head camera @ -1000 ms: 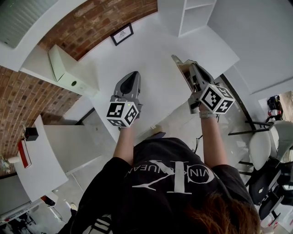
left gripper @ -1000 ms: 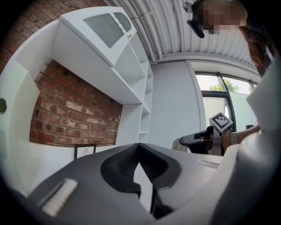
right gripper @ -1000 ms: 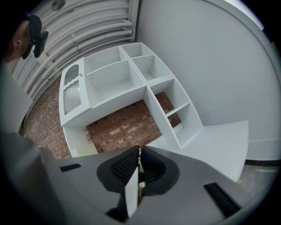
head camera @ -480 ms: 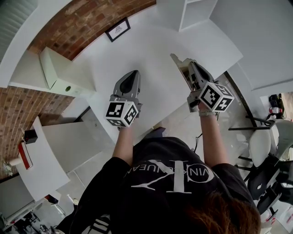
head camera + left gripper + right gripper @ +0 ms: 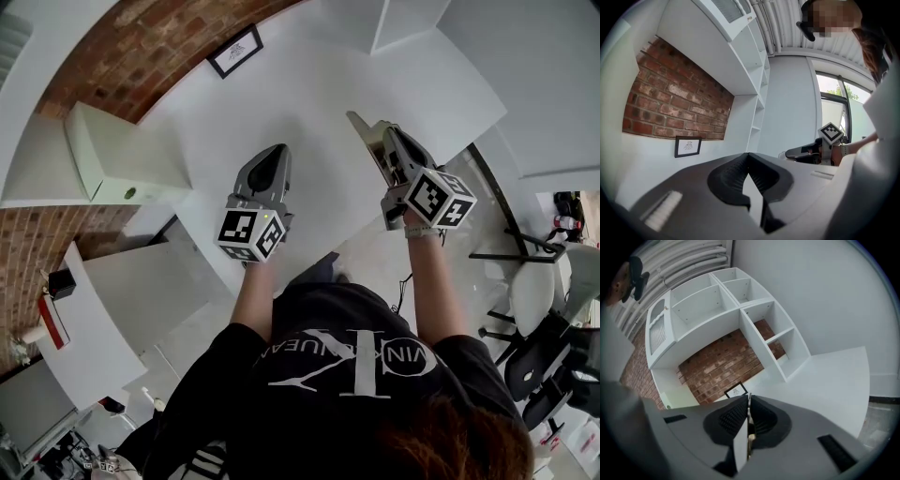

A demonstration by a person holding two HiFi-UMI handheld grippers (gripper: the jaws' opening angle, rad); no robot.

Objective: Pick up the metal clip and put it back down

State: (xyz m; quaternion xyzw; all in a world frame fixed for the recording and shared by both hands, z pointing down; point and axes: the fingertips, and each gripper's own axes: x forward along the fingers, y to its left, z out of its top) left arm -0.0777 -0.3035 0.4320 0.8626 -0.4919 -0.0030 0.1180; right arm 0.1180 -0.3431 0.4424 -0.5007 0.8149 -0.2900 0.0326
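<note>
Both grippers hover over the white table [image 5: 319, 103], held side by side. My right gripper [image 5: 357, 120] is shut on a thin metal strip, the metal clip [image 5: 749, 395]; only its edge shows between the pads, poking out just past the tips. The clip cannot be made out in the head view. My left gripper [image 5: 275, 150] is to the left of the right one, its jaws closed at the tips with nothing between them [image 5: 749, 155]. The right gripper's marker cube [image 5: 830, 132] shows in the left gripper view.
A small framed picture [image 5: 234, 51] leans against the brick wall at the table's back. A white box-shaped device [image 5: 117, 157] stands at the left. White shelves [image 5: 740, 305] rise at the back right. Chairs [image 5: 553, 300] stand on the floor to the right.
The head view has drifted a little, so the table and picture sit slightly further left. Both grippers stay in about the same places, and both stay shut.
</note>
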